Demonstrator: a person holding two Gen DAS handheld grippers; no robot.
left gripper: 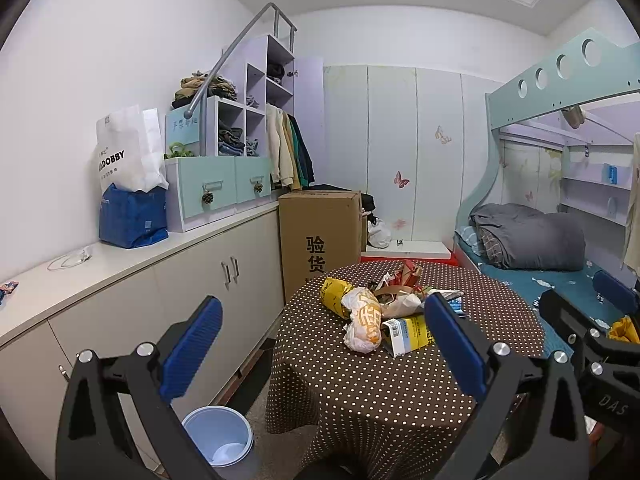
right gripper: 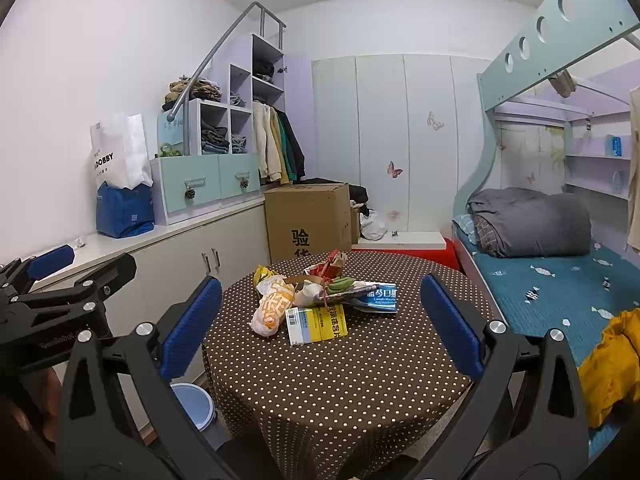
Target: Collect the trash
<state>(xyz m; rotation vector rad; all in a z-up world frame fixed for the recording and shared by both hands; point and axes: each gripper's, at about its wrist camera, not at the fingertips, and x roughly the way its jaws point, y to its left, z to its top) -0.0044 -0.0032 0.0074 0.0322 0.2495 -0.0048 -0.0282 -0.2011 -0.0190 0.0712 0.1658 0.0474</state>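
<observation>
Cloth, paper, plastic and cardboard in a bedroom

The tabletop (right gripper: 360,368) wears a matt brown cloth with white dots; on it lie a crinkled glossy plastic bag (right gripper: 272,308), a smooth printed paper box (right gripper: 318,324) and crumpled paper wrappers (right gripper: 328,266). Each hand-held gripper (left gripper: 324,348) (right gripper: 320,322) has matt black plastic arms, ribbed blue pads and shiny metal bolts. The bin (left gripper: 218,436) is smooth pale-blue plastic; the carton (left gripper: 318,236) is plain brown cardboard.
</observation>
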